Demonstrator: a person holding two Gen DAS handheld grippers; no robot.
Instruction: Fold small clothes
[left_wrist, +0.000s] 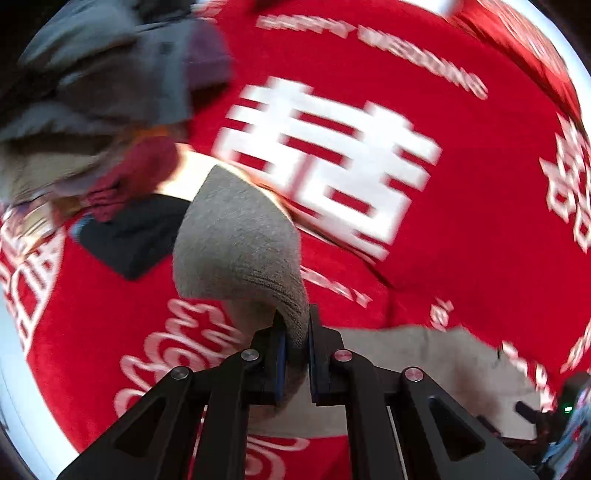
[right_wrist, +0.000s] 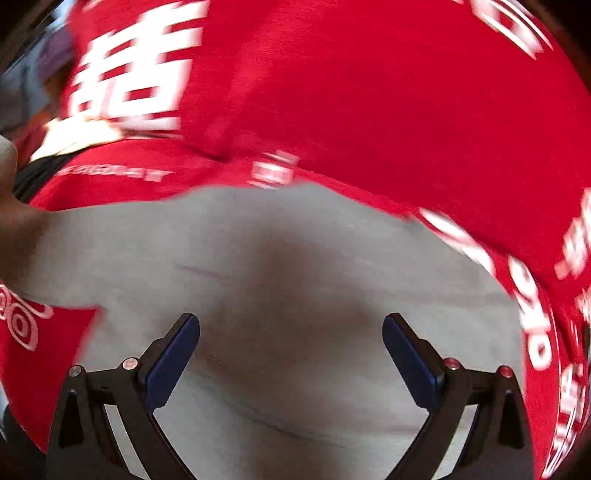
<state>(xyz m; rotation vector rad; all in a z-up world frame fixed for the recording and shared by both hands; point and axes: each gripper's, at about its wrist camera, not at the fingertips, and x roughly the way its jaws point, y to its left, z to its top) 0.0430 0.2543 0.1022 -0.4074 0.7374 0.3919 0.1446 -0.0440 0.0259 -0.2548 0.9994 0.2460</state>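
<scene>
A grey knit garment hangs lifted from my left gripper, which is shut on its ribbed edge. The rest of this grey cloth trails down to the lower right onto the red cloth with white lettering. In the right wrist view the same grey garment lies spread flat on the red cloth. My right gripper hovers just above it, open wide, with nothing pinched between its blue pads. Both views are blurred.
A heap of other clothes, grey, purple, beige and dark red, sits at the upper left of the left wrist view. A black piece lies below it. The red cloth covers the whole surface; a dark device shows at the lower right edge.
</scene>
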